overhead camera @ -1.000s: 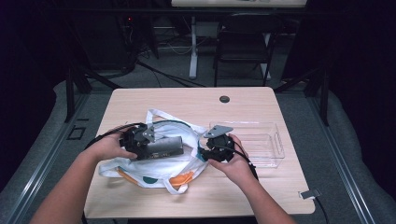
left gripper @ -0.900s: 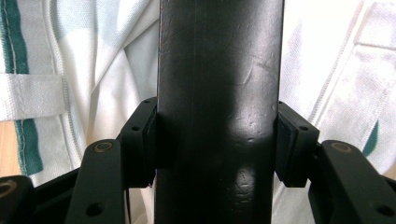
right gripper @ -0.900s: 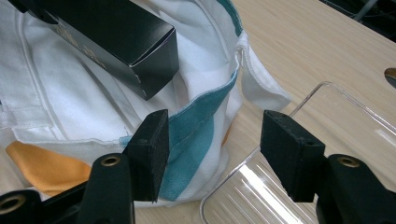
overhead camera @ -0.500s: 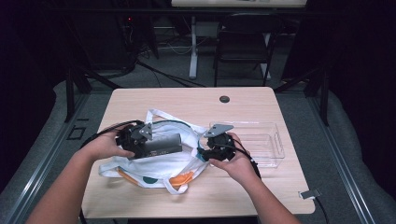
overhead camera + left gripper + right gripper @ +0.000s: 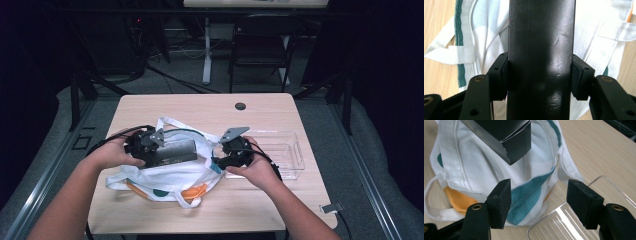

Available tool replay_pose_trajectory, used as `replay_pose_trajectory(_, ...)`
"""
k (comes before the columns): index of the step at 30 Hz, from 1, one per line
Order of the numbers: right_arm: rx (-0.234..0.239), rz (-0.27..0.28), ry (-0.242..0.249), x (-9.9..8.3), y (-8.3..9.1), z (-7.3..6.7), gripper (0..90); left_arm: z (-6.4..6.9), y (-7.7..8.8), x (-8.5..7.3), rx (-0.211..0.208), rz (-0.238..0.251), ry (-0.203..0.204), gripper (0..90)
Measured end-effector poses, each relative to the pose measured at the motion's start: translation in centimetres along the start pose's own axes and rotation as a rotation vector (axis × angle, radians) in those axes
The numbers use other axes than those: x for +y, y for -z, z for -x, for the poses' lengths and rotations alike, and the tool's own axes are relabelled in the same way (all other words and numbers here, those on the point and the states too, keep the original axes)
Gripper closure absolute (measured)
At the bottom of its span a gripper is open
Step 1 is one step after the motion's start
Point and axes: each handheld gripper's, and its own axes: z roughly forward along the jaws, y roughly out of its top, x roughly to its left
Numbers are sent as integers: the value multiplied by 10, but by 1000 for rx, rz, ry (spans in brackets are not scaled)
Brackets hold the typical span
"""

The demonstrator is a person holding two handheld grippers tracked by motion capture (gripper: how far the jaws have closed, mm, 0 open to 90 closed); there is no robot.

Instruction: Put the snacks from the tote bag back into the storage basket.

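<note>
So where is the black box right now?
In the high view the black box is left of centre, clamped in the left gripper above the white cloth bag, its far end pointing toward the right gripper.

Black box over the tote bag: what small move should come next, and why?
Probably the right gripper should close on the bag's teal-edged rim to hold the mouth open. Its jaws have just been opening and stand apart, with the rim between them but not pinched. The left gripper is clamped on the black box, which hovers above the white tote bag, not yet inside.
</note>
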Motion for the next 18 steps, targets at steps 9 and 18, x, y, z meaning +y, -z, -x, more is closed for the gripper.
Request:
replay_pose_trajectory(9, 45, -36, 24, 3, -4, 2, 353, -1, 5, 5, -4, -5, -10, 431)
replay_pose_trajectory(18, 63, -71, 133, 12, 0, 2, 316, 0, 5, 14, -11, -3, -17, 431)
